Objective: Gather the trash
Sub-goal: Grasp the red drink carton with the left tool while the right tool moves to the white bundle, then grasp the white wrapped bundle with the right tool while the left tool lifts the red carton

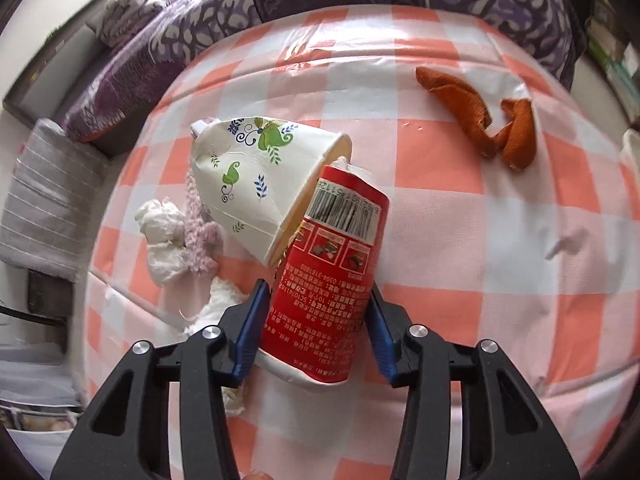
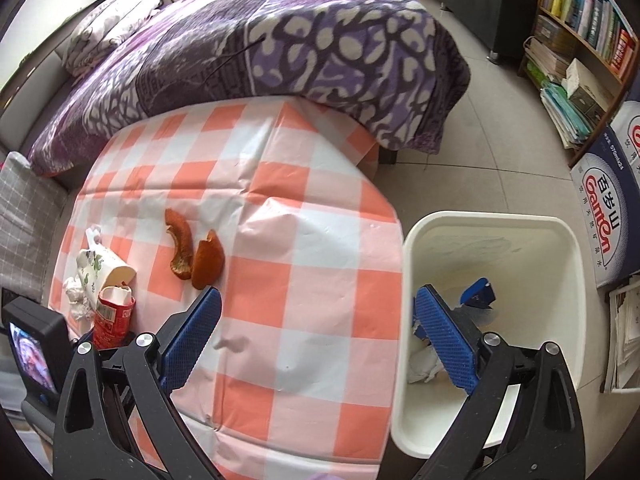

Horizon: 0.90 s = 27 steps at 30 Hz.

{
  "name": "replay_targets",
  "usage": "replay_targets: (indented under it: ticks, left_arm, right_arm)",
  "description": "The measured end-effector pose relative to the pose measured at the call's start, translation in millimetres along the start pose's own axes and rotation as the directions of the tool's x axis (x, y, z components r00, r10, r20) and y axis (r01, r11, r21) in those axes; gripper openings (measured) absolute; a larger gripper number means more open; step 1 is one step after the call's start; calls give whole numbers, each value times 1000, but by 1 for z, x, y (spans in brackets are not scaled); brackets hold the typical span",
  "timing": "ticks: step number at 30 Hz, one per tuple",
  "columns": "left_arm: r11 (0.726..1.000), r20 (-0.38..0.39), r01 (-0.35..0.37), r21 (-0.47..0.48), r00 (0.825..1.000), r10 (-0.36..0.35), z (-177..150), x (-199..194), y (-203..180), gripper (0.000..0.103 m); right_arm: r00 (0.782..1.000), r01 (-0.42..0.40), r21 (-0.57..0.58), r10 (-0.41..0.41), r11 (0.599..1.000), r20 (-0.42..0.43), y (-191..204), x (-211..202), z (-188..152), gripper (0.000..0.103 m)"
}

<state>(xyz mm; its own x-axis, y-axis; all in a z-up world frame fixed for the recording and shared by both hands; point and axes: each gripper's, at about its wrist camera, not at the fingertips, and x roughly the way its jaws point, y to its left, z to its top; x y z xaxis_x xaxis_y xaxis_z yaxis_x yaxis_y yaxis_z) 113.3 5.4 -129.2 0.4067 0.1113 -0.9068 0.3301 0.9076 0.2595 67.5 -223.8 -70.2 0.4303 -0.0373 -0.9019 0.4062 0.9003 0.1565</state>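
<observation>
The surface (image 2: 312,280) wears an orange-and-white check. A red carton (image 1: 332,280) carries a black barcode; the white paper cup (image 1: 256,184) shows green leaves and blue scrolls. Orange peels (image 2: 192,252), white bin (image 2: 488,264), purple-patterned bedspread (image 2: 304,48).

The red packet (image 1: 324,280) covered part of the paper cup's (image 1: 256,184) mouth. White tissue (image 1: 224,304) lay largely hidden behind the left gripper (image 1: 316,332). The bin's (image 2: 568,240) contents, perhaps crumpled paper, were blocked by the right gripper (image 2: 316,332).

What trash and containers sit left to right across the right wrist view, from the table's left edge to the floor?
crumpled tissue → floral paper cup → orange peel pieces → white trash bin
</observation>
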Motion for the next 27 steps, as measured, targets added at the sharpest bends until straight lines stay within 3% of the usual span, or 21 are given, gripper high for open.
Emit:
replay_targets:
  ticks: [4,9,13,19,24,27]
  left_arm:
    - [976,31,163,-146,987,-161,-3,-21,33,42]
    - [899,133,280,-337,959,-249,-7,-60,85,41]
    - [823,241,333,-460,939,-245,-16,-99,134,41]
    - [692,389,462,-554,879,-276,-36,-142,191,41]
    - [622,406,458,-635,883,-236,-50,-145,224,41]
    - [611,408,444,-655,889,-209,-58,-149,234,41]
  right_arm:
    - [1000,-12,-5,12,1000,-16,11,7,-2,94]
    - [999,-16,-61,15,998,-30,33,16,-11,94]
    - [996,-81,-174,75,981,-44,73,21,-29,94]
    - [989,-135,-358,105,924,-102,142,35,-73,94]
    - [976,-203,-357,161,912,-144,192,49,-98,93]
    - [968,-241,-321,201,916,-153,221,54,-107,93]
